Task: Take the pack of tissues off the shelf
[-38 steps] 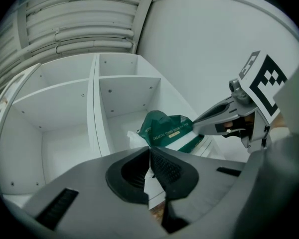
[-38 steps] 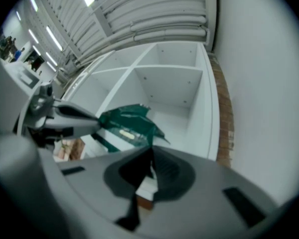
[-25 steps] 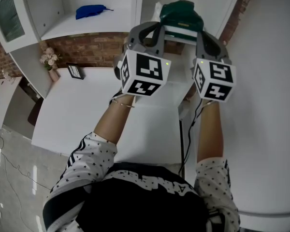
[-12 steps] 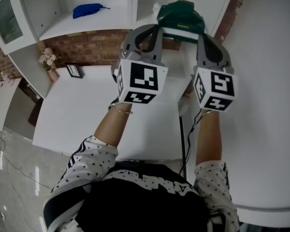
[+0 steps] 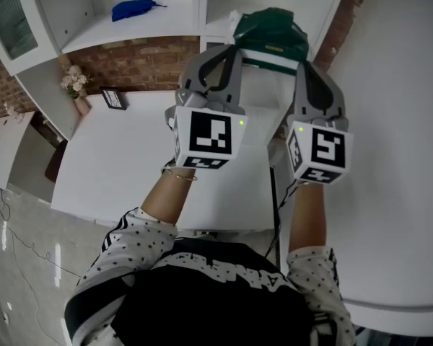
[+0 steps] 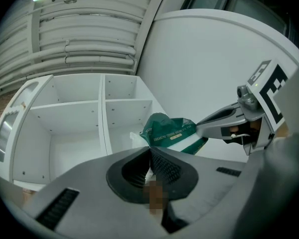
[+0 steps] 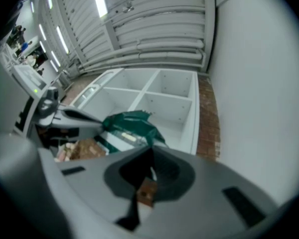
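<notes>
A green pack of tissues (image 5: 270, 34) with a white band hangs in front of the right compartment of the white shelf (image 5: 202, 6), pinched from both sides. My left gripper (image 5: 236, 49) is shut on its left edge and my right gripper (image 5: 301, 62) on its right edge. The left gripper view has the pack (image 6: 172, 132) just beyond my closed left gripper (image 6: 150, 151), and the right gripper (image 6: 229, 126) reaches in from the right. In the right gripper view the pack (image 7: 129, 126) sits above the closed right gripper (image 7: 150, 151). The wrapper edges inside the jaws are mostly hidden.
A blue object (image 5: 133, 9) lies in the shelf's left compartment. Below the shelf is a white table (image 5: 130, 164) carrying a small picture frame (image 5: 114, 98) and a vase of flowers (image 5: 76, 89). A white wall (image 5: 397, 157) rises at the right. A cable (image 5: 274, 207) runs down beside the table.
Both grippers and the pack have drawn back slightly from the shelf toward the person. The grip on both edges has stayed the same.
</notes>
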A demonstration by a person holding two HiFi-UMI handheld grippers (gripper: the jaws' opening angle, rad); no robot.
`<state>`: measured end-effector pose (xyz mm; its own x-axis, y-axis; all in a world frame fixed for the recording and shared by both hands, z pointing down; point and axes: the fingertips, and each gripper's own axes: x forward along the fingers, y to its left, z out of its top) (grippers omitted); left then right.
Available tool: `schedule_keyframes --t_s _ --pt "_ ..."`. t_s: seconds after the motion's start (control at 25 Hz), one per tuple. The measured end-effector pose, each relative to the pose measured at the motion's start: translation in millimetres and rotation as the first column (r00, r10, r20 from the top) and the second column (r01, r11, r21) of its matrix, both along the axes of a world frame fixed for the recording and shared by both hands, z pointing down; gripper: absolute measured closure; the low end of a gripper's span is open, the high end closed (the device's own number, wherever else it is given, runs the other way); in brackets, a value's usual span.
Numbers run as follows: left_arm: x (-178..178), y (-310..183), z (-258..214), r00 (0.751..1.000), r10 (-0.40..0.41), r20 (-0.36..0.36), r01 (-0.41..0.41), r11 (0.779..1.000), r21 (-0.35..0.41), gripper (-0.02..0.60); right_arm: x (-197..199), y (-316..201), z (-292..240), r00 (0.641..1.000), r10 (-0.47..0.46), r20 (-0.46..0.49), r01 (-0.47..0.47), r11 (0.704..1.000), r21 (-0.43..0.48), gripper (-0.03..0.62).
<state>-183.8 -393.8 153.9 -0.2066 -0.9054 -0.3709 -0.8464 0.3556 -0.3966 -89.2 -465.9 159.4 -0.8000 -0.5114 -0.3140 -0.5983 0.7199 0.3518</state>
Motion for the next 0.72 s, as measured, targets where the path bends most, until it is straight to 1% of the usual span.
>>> schedule_keyframes --t_s 0.32,0.56,0.72 --pt "15.7 35.3 33.7 1.0 0.004 -0.01 -0.004 1.0 -0.025 0.545 17.6 37.9 35.6 1.0 -0.004 0.002 0.004 1.0 -0.025 0.563" --pt "14.1 31.5 44.6 1.0 -0.007 -0.012 0.006 0.998 -0.068 0.545 15.9 34.2 45.6 1.0 -0.016 -0.017 0.015 0.998 -0.067 0.563" --pt "22.2 44.2 70.7 1.0 0.009 0.003 -0.008 0.996 -0.086 0.545 24.2 47.5 72.1 1.0 -0.008 -0.013 0.007 0.996 -0.085 0.563"
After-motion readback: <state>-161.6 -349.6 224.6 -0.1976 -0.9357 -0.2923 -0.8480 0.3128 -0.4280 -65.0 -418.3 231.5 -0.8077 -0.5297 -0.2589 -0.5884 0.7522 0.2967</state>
